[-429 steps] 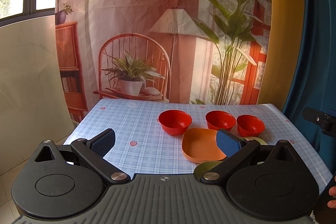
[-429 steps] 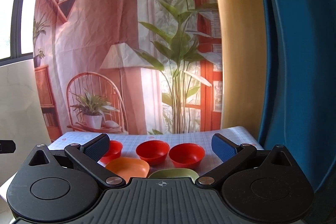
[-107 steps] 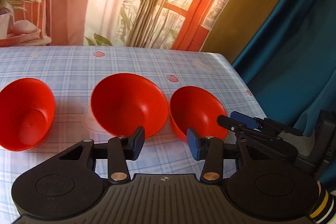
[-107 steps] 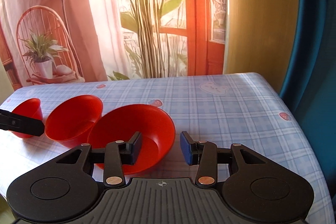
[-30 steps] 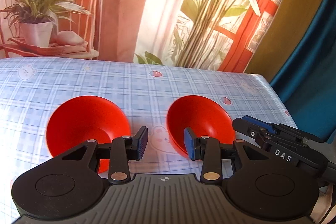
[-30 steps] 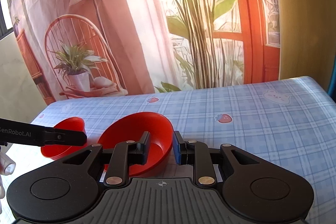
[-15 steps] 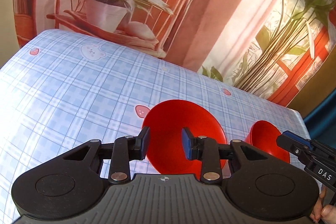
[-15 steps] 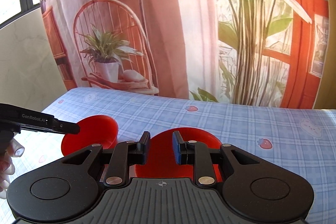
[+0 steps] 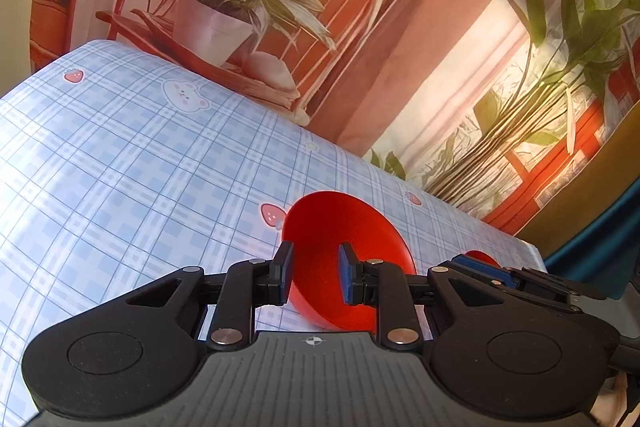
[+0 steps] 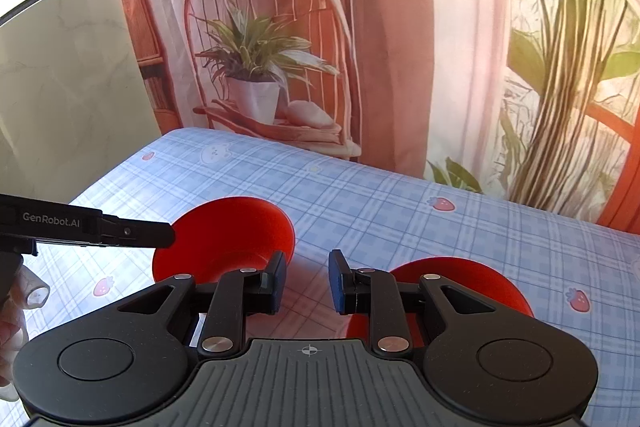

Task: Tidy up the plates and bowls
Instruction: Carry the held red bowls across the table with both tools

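My left gripper [image 9: 313,277] is shut on the near rim of a red bowl [image 9: 348,247] and holds it tilted above the checked tablecloth [image 9: 120,163]. The same bowl [image 10: 228,235] shows in the right wrist view, with the left gripper's finger [image 10: 132,233] at its left rim. My right gripper [image 10: 306,285] has its jaws slightly apart with nothing between them. A second red bowl [image 10: 472,285] sits on the cloth just right of it, partly behind its right finger. A sliver of that bowl [image 9: 482,257] shows behind the right gripper in the left wrist view.
The table [image 10: 400,199] carries a blue checked cloth with strawberry and bear prints. A printed backdrop [image 10: 280,27] of a chair, plant and lamp hangs right behind the far edge. A pale wall [image 10: 60,87] stands at the left.
My right gripper has opened and let go of its red bowl, which now sits on the cloth to its right. My left gripper still holds its bowl and has swung further left.
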`<control>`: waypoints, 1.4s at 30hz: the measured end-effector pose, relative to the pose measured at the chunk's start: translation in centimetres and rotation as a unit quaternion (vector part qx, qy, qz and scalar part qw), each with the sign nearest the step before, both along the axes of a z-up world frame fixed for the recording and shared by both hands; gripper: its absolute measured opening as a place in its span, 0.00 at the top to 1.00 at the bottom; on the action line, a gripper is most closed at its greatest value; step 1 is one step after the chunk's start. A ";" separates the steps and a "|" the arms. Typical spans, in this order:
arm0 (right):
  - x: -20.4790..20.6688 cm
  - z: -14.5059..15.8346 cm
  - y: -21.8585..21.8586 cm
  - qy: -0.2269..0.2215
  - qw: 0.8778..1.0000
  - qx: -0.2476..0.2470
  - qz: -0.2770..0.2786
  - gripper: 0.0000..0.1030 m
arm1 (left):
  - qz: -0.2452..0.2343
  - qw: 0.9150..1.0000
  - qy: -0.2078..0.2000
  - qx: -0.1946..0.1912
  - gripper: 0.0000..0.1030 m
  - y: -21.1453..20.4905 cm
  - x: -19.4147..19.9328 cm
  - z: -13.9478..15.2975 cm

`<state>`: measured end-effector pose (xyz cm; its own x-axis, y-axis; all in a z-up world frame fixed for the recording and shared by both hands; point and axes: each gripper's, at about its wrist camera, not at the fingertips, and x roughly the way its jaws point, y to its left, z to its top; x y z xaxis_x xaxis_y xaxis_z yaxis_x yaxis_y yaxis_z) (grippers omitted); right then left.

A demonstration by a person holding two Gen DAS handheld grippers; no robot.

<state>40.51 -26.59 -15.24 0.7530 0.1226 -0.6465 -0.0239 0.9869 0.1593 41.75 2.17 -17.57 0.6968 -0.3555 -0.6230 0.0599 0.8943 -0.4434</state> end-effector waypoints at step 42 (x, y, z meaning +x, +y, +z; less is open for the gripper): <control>1.1 0.1 2.7 0.012 1.000 0.004 0.023 0.85 | 0.014 0.999 0.021 -0.020 0.84 0.4 -1.5 -0.7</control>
<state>41.66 -23.94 -15.18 0.7313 0.1625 -0.6624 -0.0655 0.9834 0.1690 40.23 2.58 -18.24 0.6802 -0.3614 -0.6377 0.0148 0.8766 -0.4810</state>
